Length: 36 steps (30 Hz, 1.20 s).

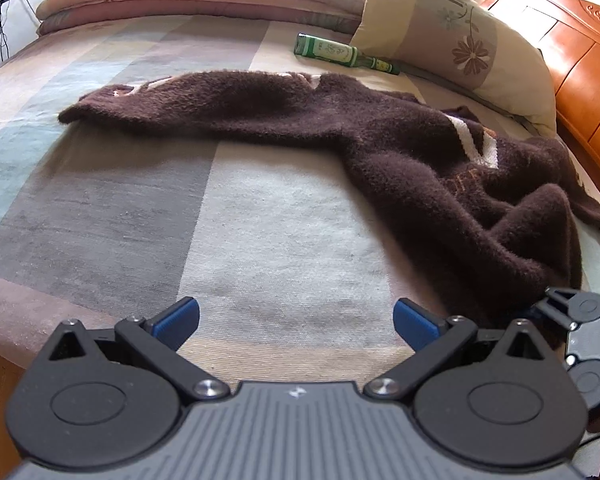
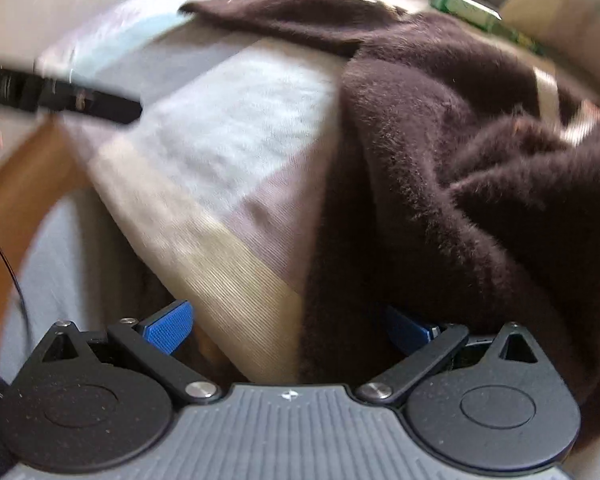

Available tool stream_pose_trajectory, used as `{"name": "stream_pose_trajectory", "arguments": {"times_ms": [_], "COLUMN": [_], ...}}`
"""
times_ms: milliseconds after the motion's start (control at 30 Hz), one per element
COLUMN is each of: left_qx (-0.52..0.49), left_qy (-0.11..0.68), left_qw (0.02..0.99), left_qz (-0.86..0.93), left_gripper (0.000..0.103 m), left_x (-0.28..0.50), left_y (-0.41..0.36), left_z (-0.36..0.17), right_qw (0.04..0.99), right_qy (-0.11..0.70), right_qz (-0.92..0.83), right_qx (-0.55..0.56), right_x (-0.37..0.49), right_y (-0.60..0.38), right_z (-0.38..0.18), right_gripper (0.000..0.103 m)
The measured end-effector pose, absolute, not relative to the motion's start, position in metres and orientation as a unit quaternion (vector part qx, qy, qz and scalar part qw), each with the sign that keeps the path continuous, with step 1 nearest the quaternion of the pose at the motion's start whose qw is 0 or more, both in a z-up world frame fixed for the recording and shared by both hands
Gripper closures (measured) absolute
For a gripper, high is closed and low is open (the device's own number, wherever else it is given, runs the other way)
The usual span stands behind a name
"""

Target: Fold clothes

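One brown fuzzy sweater (image 1: 440, 168) on striped bedspread (image 1: 260, 240), sleeve stretching leftward, body bunched at right bed edge. Left gripper (image 1: 296, 322) spread, empty. Right gripper (image 2: 288, 326) spread; hem overlaps one finger; view blurred.

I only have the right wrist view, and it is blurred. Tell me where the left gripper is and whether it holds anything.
Observer: The left gripper is open and empty. It is above bare bedspread, with the brown sweater to its right.
Operator: Describe the sweater's far end.
Observer: A long part, likely a sleeve, lies stretched out flat toward the left across the bed.
Operator: Name the green thing behind the sweater.
Observer: It is a green bottle lying on its side, with its neck end beside a floral pillow.
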<state>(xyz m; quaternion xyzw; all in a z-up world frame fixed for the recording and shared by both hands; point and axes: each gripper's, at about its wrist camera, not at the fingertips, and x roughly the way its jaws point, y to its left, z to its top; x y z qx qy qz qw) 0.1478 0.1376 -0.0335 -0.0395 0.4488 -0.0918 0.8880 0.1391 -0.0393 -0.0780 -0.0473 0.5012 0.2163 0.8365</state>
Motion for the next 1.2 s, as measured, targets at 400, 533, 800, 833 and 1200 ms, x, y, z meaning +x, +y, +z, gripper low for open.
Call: {"name": "stream_pose_trajectory", "arguments": {"times_ms": [400, 533, 800, 833, 1200], "left_qx": [-0.025, -0.01, 0.037, 0.042, 0.079], "left_qy": [0.443, 0.445, 0.463, 0.465, 0.483], "left_qw": [0.891, 0.889, 0.866, 0.863, 0.842], "left_qz": [-0.097, -0.11, -0.185, -0.194, -0.227], "left_gripper": [0.001, 0.001, 0.001, 0.001, 0.001], "left_x": [0.148, 0.152, 0.158, 0.158, 0.152], "left_y": [0.125, 0.108, 0.034, 0.024, -0.028], "left_z": [-0.021, -0.019, -0.032, -0.034, -0.038], "right_qw": [0.844, 0.847, 0.877, 0.873, 0.818], "right_qy": [0.468, 0.455, 0.414, 0.411, 0.34], "right_qz": [0.26, 0.262, 0.125, 0.111, 0.121], "right_qx": [0.04, 0.081, 0.21, 0.238, 0.448], "right_x": [0.126, 0.12, 0.064, 0.061, 0.093], "right_y": [-0.055, -0.074, -0.22, -0.238, -0.313], "right_z": [-0.056, -0.044, -0.051, -0.059, -0.123], "right_gripper": [0.0, 0.0, 0.0, 0.0, 0.0]}}
